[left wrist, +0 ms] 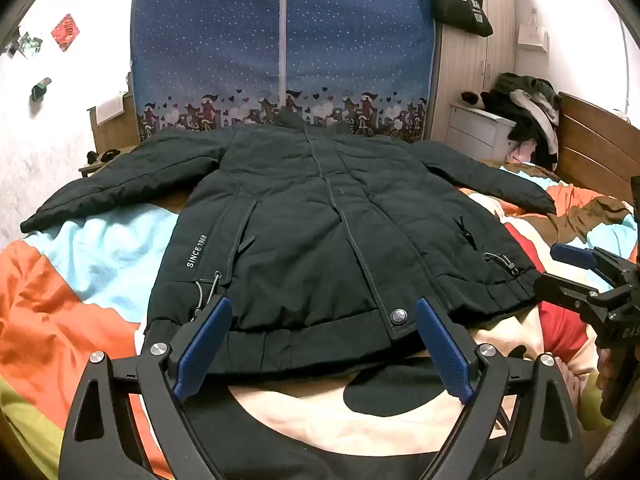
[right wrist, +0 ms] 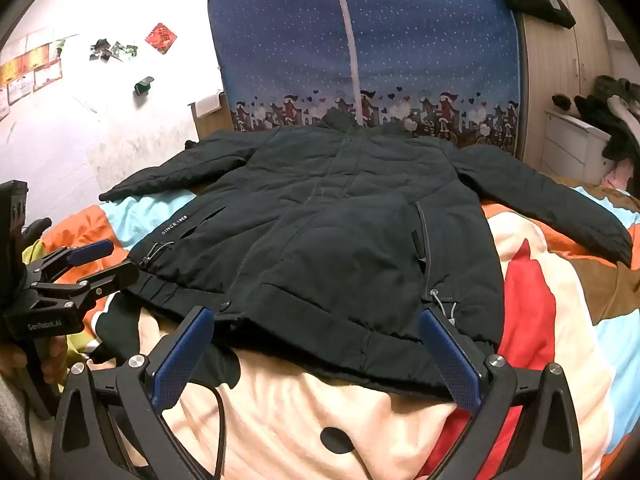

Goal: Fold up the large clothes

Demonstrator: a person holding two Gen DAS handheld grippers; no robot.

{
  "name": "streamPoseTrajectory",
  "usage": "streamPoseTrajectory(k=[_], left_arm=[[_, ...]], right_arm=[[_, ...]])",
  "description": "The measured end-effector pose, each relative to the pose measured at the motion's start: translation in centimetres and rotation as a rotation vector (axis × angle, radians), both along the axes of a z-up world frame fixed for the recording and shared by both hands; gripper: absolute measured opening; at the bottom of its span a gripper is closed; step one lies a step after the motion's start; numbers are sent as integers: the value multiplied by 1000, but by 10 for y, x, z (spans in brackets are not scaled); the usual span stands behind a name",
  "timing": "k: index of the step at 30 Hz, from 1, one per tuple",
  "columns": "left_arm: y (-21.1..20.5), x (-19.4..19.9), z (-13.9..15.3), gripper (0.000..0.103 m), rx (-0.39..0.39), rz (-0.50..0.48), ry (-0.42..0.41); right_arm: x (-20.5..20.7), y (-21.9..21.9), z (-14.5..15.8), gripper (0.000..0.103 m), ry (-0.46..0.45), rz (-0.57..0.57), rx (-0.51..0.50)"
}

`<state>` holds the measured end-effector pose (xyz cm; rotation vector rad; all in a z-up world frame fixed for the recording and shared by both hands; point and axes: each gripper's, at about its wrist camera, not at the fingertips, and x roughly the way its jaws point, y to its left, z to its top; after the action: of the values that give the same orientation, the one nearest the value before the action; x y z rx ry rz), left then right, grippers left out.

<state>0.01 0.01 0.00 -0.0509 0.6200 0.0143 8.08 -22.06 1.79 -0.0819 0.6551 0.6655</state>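
Jacket (left wrist: 320, 220) lies flat, front up, nothing folded yet.
Your left gripper (left wrist: 324, 344) and right gripper (right wrist: 316, 354) are both spread wide, empty; pinch the hem (left wrist: 304, 348) deep.

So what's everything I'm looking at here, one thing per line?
jacket: one, black, spread flat on the bed, sleeves out, front up
blanket: one, orange, light blue, cream and red patches, under the jacket
wardrobe cover: one, blue with white dots, behind the bed
tote bag: one, black, hanging top right
clothes pile: one, dark, on white drawers at right
left claw: one, black with blue pads, open at the hem
right claw: one, same colours, open at the hem
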Motion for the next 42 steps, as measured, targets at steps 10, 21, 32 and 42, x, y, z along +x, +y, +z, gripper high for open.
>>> streamPoseTrajectory(k=[10,21,32,42], left_arm=[[0,0,0,90,0,1,-1],[0,0,0,90,0,1,0],[0,0,0,90,-1,3,2],[0,0,0,90,0,3,2]], right_arm=[[1,0,-1,103,3,-2,-5],[1,0,-1,103,2,-3,-6],[2,1,-1,103,6,-5,-9],[3,-1,-2,103,9,-4,-8]])
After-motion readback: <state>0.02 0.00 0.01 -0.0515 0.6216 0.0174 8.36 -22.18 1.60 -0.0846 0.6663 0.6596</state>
